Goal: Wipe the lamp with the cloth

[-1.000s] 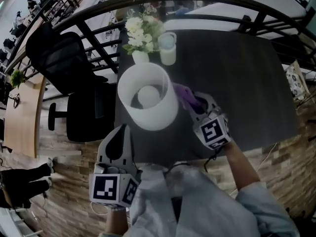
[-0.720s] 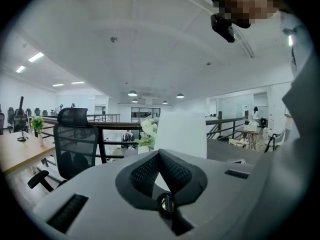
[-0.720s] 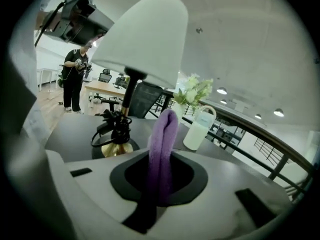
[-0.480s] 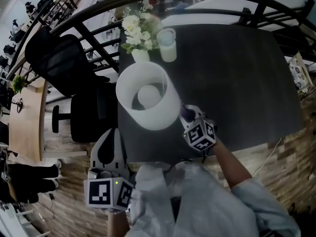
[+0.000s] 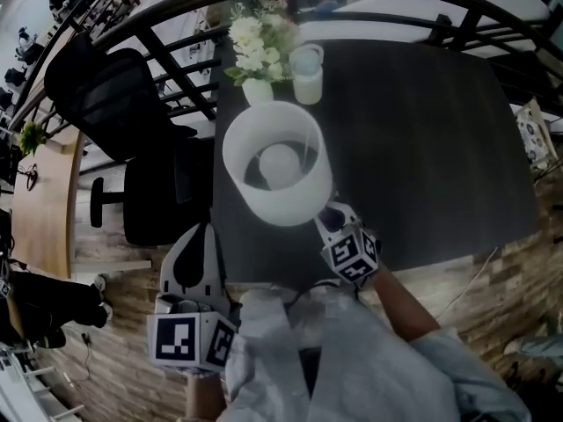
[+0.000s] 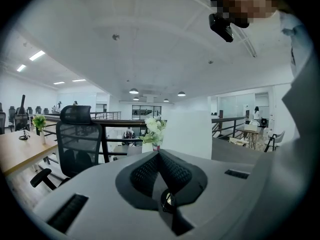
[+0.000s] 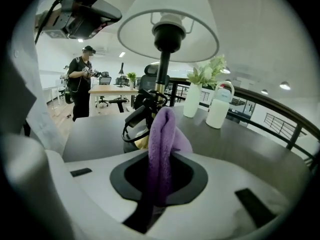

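The lamp has a white drum shade [image 5: 279, 176] that stands on the dark table [image 5: 440, 148]; from below its shade [image 7: 169, 24], black stem [image 7: 161, 69] and base with coiled cord [image 7: 134, 126] show. My right gripper [image 5: 337, 218] is shut on a purple cloth [image 7: 164, 144], low beside the shade's near right edge, close to the lamp base. In the head view the cloth is barely seen. My left gripper [image 5: 195, 266] hangs off the table's near left edge, jaws shut with nothing between them [image 6: 159, 156].
A vase of white flowers [image 5: 255, 55] and a white jug [image 5: 306, 75] stand at the table's far left. A black office chair [image 5: 132, 148] is left of the table, a railing behind. A person stands far off [image 7: 82, 79].
My right gripper has drawn back toward me and dropped lower beside the shade, carrying the cloth. The left gripper has sunk a little toward me.
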